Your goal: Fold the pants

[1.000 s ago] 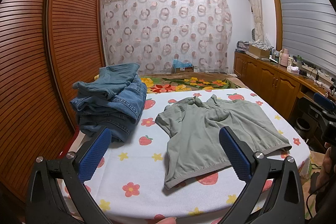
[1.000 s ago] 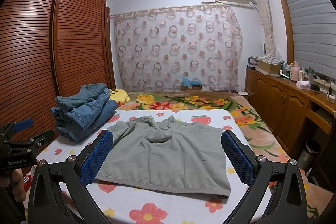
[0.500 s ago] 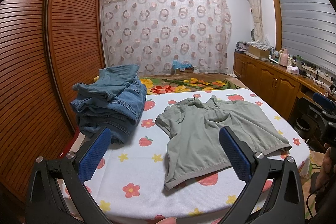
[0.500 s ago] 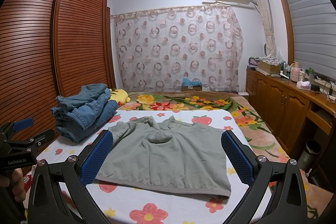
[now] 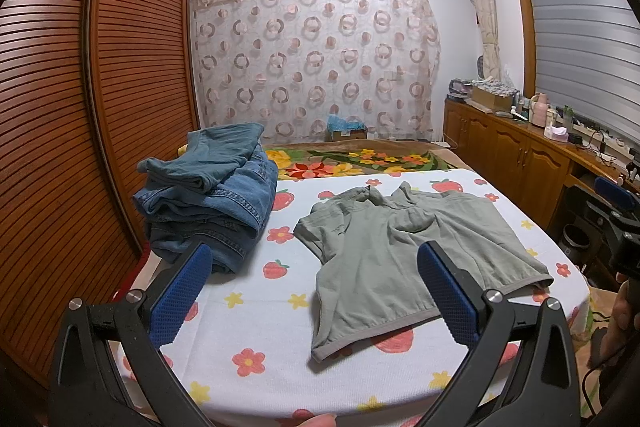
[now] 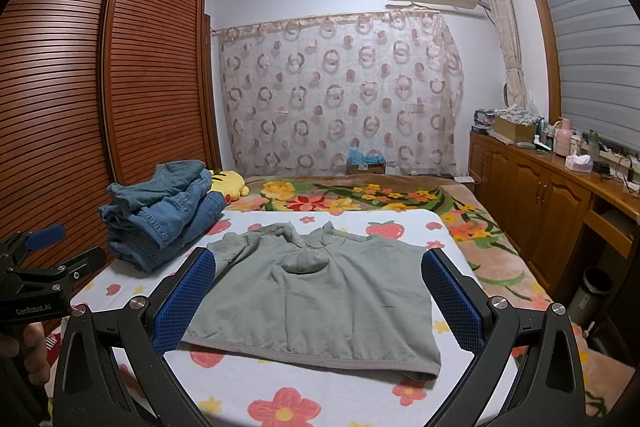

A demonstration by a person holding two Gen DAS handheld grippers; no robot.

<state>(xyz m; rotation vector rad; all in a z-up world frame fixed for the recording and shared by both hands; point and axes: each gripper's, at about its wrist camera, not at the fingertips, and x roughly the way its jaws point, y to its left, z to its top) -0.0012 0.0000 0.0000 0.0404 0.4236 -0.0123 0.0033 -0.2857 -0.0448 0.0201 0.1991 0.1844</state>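
Note:
A grey-green pair of short pants [image 5: 404,259] lies spread flat on the flowered white sheet [image 5: 256,291], waistband toward me; it also shows in the right wrist view [image 6: 320,291]. My left gripper [image 5: 312,291] is open and empty, held above the near edge of the bed, left of the pants. My right gripper [image 6: 316,295] is open and empty, held above the near edge with the pants between its blue pads [image 6: 184,299]. The left gripper also shows in the right wrist view [image 6: 44,267] at the left edge.
A stack of folded blue jeans [image 5: 208,195] sits at the bed's left, next to the wooden louvred wardrobe [image 5: 80,107]. A yellow plush toy [image 6: 230,183] lies behind the stack. A wooden sideboard [image 6: 540,195] with clutter runs along the right wall.

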